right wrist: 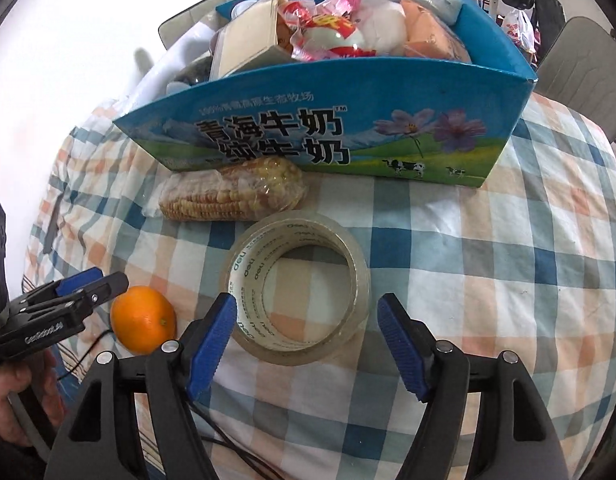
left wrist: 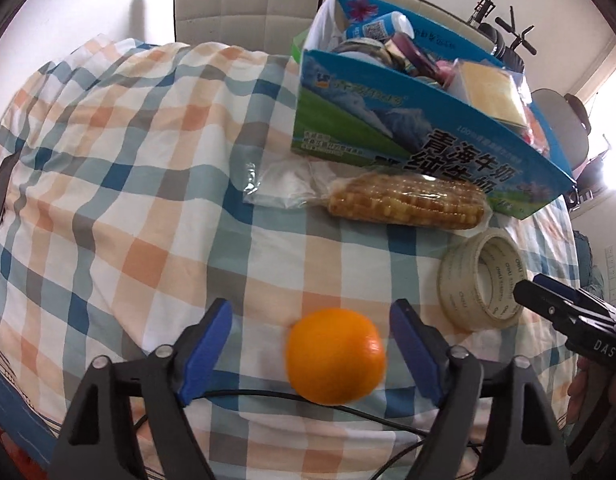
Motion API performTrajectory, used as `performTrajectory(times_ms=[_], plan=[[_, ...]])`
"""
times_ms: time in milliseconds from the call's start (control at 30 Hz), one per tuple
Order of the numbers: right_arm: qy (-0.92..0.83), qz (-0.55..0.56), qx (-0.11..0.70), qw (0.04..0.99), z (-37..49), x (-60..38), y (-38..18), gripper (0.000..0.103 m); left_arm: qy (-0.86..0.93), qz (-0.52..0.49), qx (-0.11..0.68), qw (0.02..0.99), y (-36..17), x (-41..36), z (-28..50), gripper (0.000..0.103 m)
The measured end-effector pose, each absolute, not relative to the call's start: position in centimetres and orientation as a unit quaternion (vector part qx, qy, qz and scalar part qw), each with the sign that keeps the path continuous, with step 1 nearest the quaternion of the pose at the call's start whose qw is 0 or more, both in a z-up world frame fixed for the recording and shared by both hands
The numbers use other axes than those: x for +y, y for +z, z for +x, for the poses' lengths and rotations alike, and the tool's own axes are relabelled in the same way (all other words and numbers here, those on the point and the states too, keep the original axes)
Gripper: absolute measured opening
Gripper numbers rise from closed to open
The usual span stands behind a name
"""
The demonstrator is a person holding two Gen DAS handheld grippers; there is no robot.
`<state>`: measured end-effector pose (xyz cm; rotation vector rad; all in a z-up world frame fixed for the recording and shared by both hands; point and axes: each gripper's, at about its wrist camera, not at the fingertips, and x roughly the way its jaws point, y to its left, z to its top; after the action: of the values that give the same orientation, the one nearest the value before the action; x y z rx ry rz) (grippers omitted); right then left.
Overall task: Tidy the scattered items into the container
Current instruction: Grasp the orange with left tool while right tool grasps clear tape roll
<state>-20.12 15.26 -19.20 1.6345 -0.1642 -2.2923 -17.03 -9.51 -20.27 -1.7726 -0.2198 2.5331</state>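
In my left view the orange [left wrist: 335,355] sits low in the frame, round, bright and whole, on the checked cloth; up and to its right the roll of clear tape [left wrist: 482,280] stands tilted on its edge; above that the bagged corn cob [left wrist: 406,200] lies on its side, touching the foot of the blue milk carton box [left wrist: 388,120], which fills the upper right, open-topped and heaped with packets, a bottle and a yellow block.
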Motion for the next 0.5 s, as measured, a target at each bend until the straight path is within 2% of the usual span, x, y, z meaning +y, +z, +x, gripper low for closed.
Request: performTrajectory(times_ms=[133, 267, 333, 400, 467, 500], plan=[[-0.810, 0.561, -0.078, 0.155, -19.7, 15.8, -18.9, 0.082, 0.812, -0.584, -0.011, 0.013, -22.1, -7.5, -16.6, 0.092], [-0.832, 0.529, -0.069, 0.150, -19.1, 15.0, -18.7, 0.091, 0.793, -0.608, -0.024, 0.005, -25.1, -7.7, -16.8, 0.092], [-0.839, 0.520, -0.044, 0.152, -19.0, 13.9, -18.8, 0.091, 0.789, -0.612, -0.043, 0.011, -26.1, -8.0, -16.9, 0.092], [-0.837, 0.524, -0.032, 0.157, -19.4, 12.8, -19.2, 0.094, 0.792, -0.608, -0.056, 0.019, -26.3, -7.9, -17.0, 0.087], [-0.840, 0.523, -0.012, 0.145, -19.7, 12.1, -19.5, 0.098, 0.792, -0.606, -0.061, 0.032, -26.2, -7.3, -17.3, 0.068], [-0.842, 0.521, 0.001, 0.136, -19.9, 11.7, -19.6, 0.098, 0.793, -0.605, -0.055, 0.033, -26.0, -6.9, -17.4, 0.066]])
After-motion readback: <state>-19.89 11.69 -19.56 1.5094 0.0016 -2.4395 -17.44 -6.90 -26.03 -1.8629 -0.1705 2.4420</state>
